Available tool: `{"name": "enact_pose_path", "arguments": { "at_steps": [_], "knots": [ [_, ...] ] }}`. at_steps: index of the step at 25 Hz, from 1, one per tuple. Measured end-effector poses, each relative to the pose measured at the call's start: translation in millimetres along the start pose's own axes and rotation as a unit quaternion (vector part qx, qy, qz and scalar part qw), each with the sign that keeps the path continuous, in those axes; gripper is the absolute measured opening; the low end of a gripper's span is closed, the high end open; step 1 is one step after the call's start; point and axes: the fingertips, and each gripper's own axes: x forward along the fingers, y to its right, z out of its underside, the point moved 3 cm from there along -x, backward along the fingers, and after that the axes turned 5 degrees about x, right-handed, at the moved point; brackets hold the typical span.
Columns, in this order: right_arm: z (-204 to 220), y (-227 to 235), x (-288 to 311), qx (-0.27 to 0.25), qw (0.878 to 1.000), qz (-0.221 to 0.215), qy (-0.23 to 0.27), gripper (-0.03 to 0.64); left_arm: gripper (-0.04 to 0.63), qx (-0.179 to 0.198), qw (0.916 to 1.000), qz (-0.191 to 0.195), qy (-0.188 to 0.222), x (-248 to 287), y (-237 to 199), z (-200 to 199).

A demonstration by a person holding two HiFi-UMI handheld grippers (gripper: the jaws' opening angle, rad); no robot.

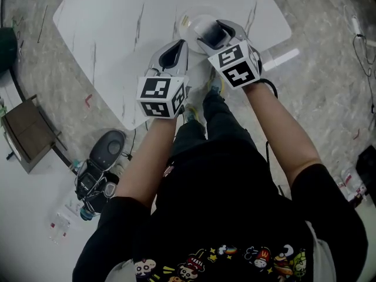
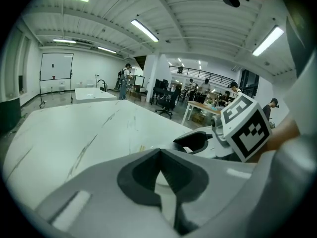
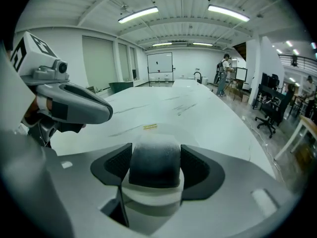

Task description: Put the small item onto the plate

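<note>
The right tool (image 3: 155, 168) grips the dark small item (image 3: 154, 152) over the plate (image 1: 189, 27) (pale, on the white table (image 1: 111, 34)). The left tool (image 2: 161, 180), clenched and empty, hangs just left.

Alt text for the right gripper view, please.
The right gripper has its jaws shut on a small dark, rounded item over a white marble-look table. The left gripper juts in from the left, close by.

— What is the grey right tool (image 1: 215, 37) hiding?
— Most of the round white plate (image 1: 189, 33), plus the sides of the small dark rounded item (image 3: 154, 157).
— And that yellowish scrap (image 3: 150, 127)?
— Too small to tell.
</note>
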Motion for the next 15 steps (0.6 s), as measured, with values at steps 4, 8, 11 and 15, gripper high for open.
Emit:
{"name": "enact_pose_path", "arguments": {
  "at_steps": [4, 8, 11, 15],
  "knots": [
    [-4, -4, 10, -0.019, 1.000, -0.005, -0.020, 0.333, 0.000, -0.005, 1.0000, -0.002, 0.003, -1, -3, -1],
    [-6, -8, 14, -0.027, 0.999, -0.003, -0.023, 0.334, 0.000, -0.003, 1.0000, -0.003, -0.001, -5, -5, 0],
    [-4, -8, 14, -0.022, 0.999, 0.004, -0.023, 0.337, 0.000, -0.003, 1.0000, -0.004, -0.002, -8, -6, 2],
    [-1, -6, 12, -0.009, 1.000, 0.009, -0.021, 0.339, 0.000, -0.002, 1.0000, -0.005, -0.003, -9, -7, 5]
  ]
}}
